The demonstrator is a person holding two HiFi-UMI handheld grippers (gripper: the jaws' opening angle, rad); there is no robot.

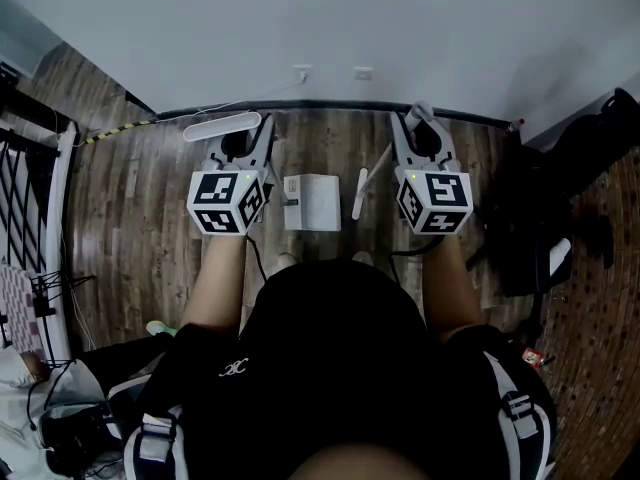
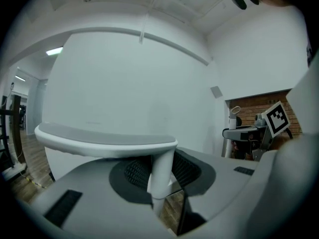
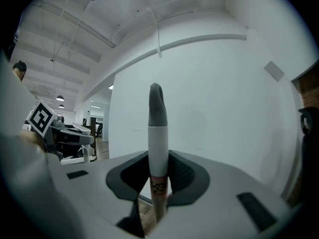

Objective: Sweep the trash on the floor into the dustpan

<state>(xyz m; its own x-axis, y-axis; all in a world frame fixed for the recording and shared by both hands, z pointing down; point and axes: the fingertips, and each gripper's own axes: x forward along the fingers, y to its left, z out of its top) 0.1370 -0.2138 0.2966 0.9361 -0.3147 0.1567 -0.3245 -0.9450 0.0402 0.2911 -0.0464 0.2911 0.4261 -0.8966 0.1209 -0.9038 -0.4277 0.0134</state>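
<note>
- Black-clad torso [image 1: 330,368] of the person fills the bottom of the head view, with both forearms reaching forward over the wooden floor [image 1: 140,208].
- Left claw [image 1: 245,140] is clenched on the upright post of a white T-handle [image 2: 104,141]; the crossbar lies just above the jaws.
- Right claw [image 1: 420,138] is clamped round a broom handle [image 3: 157,133], white with a grey tip, which stands upright between the jaws.
- Between the two claws, down on the floor, sits a white boxy dustpan [image 1: 312,202]. The slim white strip [image 1: 360,193] just beside it is probably the broom's head.
- No trash can be made out on the boards, so the step looks like getting set to sweep.
- The next move calls for finding the litter, laying the dustpan's lip flat on the floor, and drawing the broom toward it.
</note>
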